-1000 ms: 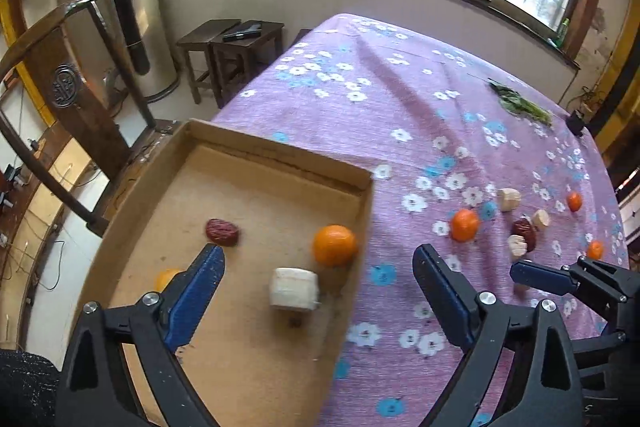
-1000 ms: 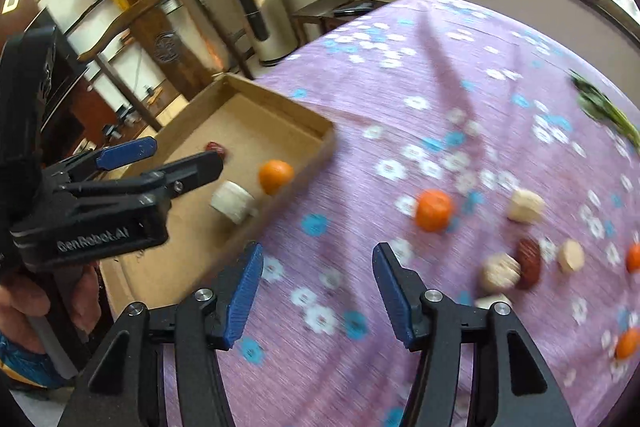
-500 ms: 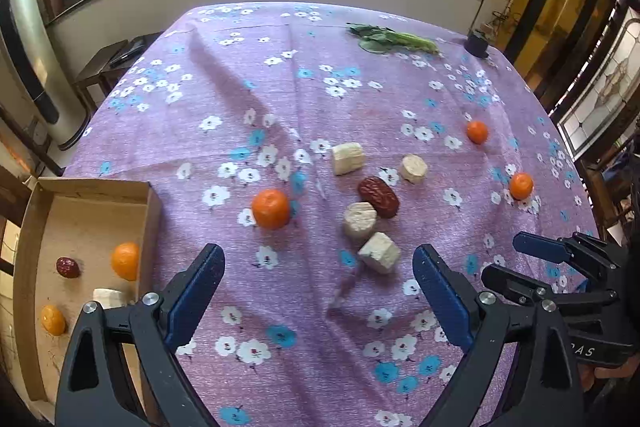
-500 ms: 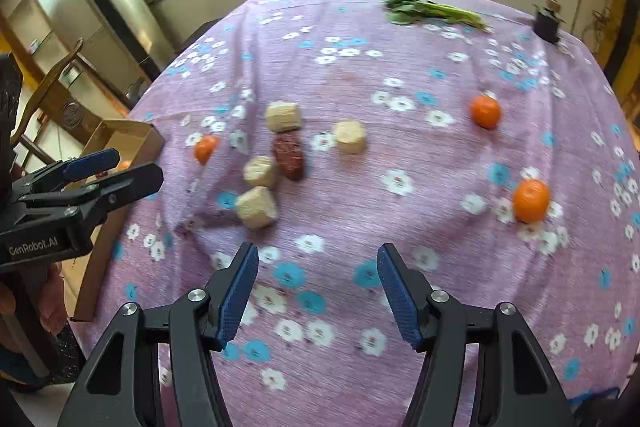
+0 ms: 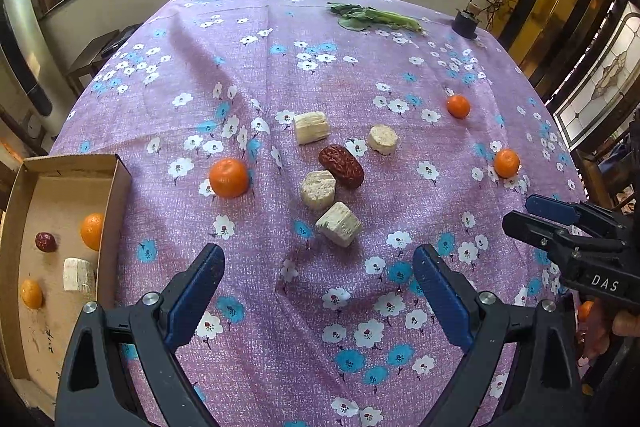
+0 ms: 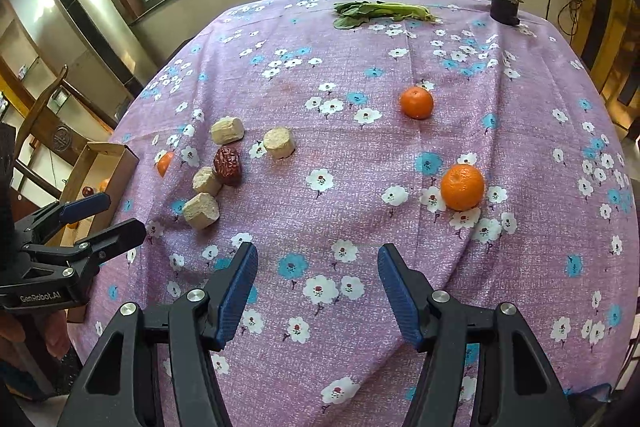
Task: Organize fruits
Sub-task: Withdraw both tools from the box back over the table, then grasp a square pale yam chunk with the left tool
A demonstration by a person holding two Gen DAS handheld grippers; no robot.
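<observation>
Both grippers' jaws gape empty, while the cardboard box hides most fruit inside.

Three oranges loose on cloth, pale chunks touching red date

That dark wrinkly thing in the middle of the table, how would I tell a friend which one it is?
Start at the purple flowered tablecloth and find the cluster of pale cut chunks near its middle. The dark red wrinkled date lies among them, touching the round pale chunk on its near side. It is the only dark, glossy piece on the cloth; the loose fruits around it are bright orange.
</observation>
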